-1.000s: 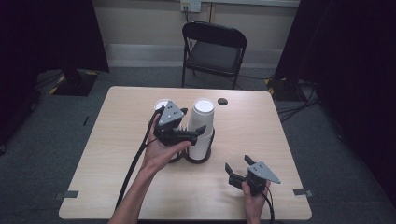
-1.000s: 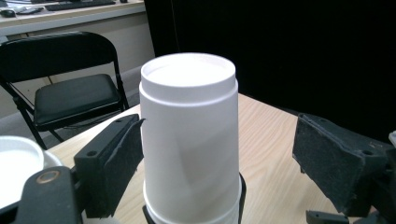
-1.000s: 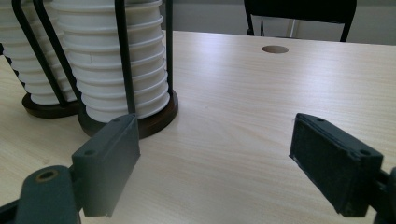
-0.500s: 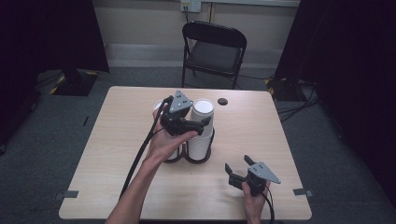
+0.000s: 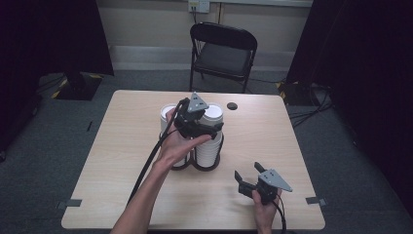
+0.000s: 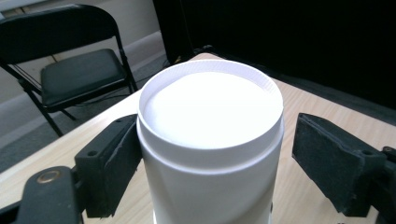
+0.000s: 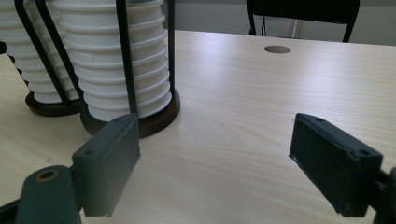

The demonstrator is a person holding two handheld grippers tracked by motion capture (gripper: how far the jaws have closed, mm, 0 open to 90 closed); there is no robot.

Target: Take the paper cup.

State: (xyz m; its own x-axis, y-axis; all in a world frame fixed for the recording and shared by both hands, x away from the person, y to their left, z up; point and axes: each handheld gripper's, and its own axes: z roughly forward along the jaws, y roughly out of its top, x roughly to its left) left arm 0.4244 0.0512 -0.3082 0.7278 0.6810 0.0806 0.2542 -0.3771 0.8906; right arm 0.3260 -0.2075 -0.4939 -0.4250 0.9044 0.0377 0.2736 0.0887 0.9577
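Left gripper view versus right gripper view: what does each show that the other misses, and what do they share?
Left gripper view: the top white cup's closed end between the left gripper's fingers, which have just been opening; one finger stands clear. Right gripper view: the right gripper open above the table, the stack's lower rims, the black wire holder, a hole in the tabletop. Shared: white cups, wooden table, black folding chair.

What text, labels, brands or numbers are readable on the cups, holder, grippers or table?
None readable.
The white cup stack between the left gripper jaws is plain.
The black cup holder, right gripper and table carry no markings.
Wall outlet plate: too small to read.
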